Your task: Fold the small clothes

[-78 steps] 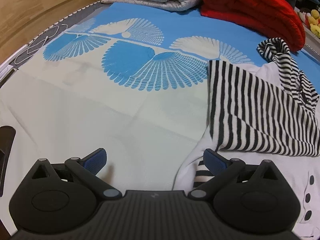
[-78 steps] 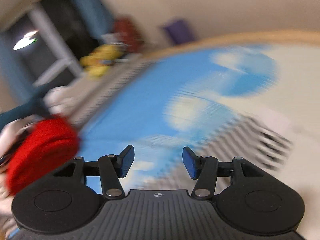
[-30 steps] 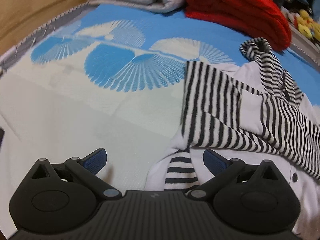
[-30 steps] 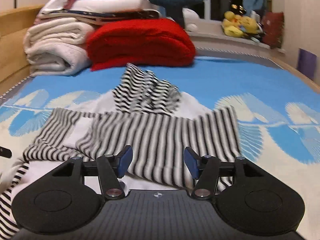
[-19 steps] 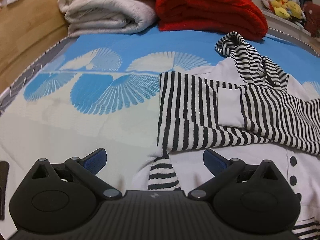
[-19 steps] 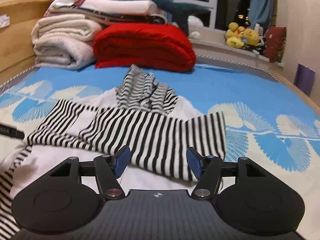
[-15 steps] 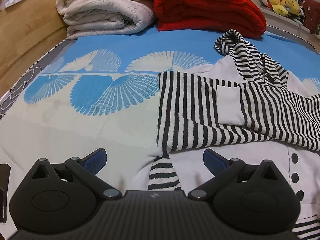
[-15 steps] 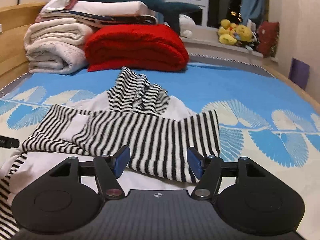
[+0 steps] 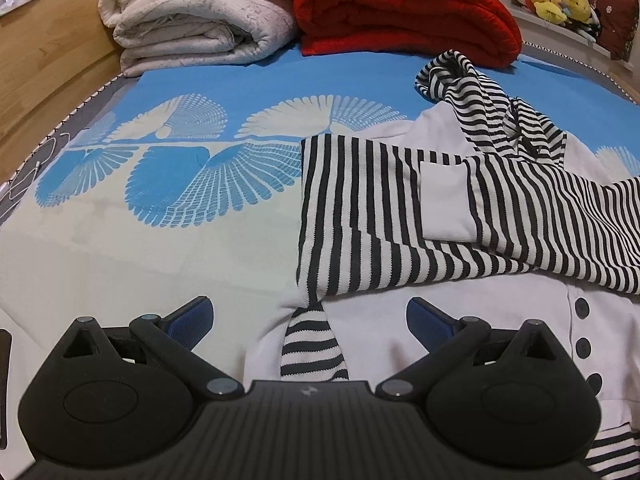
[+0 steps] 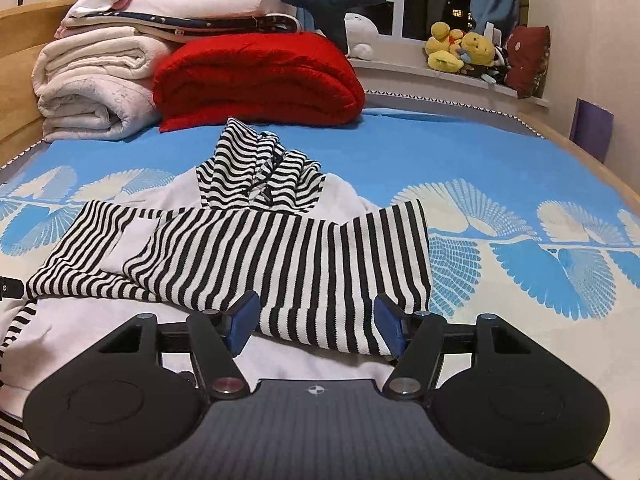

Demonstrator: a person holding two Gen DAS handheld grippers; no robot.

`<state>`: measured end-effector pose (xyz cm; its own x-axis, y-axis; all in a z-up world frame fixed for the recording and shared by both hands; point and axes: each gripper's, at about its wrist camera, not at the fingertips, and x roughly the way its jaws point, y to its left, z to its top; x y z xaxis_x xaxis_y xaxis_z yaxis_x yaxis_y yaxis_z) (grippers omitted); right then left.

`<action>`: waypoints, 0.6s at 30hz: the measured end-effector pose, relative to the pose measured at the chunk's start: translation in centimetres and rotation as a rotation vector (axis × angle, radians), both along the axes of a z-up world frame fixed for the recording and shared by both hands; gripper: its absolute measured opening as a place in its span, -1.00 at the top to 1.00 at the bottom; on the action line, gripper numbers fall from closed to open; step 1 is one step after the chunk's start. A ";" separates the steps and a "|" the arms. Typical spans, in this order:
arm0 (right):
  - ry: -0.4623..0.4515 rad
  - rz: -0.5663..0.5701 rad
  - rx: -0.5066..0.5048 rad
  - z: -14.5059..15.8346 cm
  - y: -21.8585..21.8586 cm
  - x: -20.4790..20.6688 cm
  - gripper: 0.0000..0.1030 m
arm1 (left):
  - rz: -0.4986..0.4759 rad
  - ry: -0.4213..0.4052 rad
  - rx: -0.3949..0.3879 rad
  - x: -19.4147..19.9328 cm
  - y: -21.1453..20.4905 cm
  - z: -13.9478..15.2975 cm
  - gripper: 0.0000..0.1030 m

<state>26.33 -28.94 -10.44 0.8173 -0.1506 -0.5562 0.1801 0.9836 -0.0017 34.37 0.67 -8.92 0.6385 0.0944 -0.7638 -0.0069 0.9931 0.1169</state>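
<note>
The hoodie (image 10: 248,248) lies on the bed (image 10: 500,168) with both striped sleeves folded across its chest. Folding the body remains, I judge. Both grippers, left gripper (image 9: 308,322) and right gripper (image 10: 316,322), have fingers spread, holding nothing.

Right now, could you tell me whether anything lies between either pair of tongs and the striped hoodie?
Nothing visible does. The left tongs and right tongs are both open right over the striped hoodie's lower part. The red blanket and white blankets lie well behind it.

Both striped sleeves (image 9: 460,216) now lie folded across the jacket (image 10: 100,332), apparently flatter than before.
</note>
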 end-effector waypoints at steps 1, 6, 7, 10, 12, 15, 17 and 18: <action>0.001 0.001 0.001 -0.1 0.0 0.1 -0.26 | -0.001 0.001 0.002 0.0 0.0 0.0 -0.99; 0.000 0.002 0.001 -0.4 -0.1 0.5 -0.26 | -0.005 0.018 0.004 0.3 0.0 -0.4 -0.99; -0.003 -0.006 0.005 -0.3 -0.2 0.5 -0.26 | -0.005 0.029 -0.004 0.4 0.1 -0.5 -0.99; -0.006 -0.023 0.068 0.5 -1.3 1.3 -0.26 | -0.016 0.065 -0.098 1.0 1.4 0.4 -0.99; -0.028 -0.035 0.152 2.2 -3.2 2.4 -0.26 | -0.019 0.056 -0.208 1.5 2.8 2.1 -0.99; -0.105 -0.064 0.230 5.8 -6.7 5.4 -0.29 | -0.038 0.013 -0.274 4.8 3.4 5.4 -0.99; -0.139 -0.075 0.260 7.7 -8.9 8.7 -0.32 | -0.015 -0.041 -0.259 8.4 2.5 7.4 -0.99; -0.144 -0.077 0.273 8.3 -9.8 10.9 -0.37 | -0.018 -0.048 -0.259 10.6 1.7 8.1 -0.99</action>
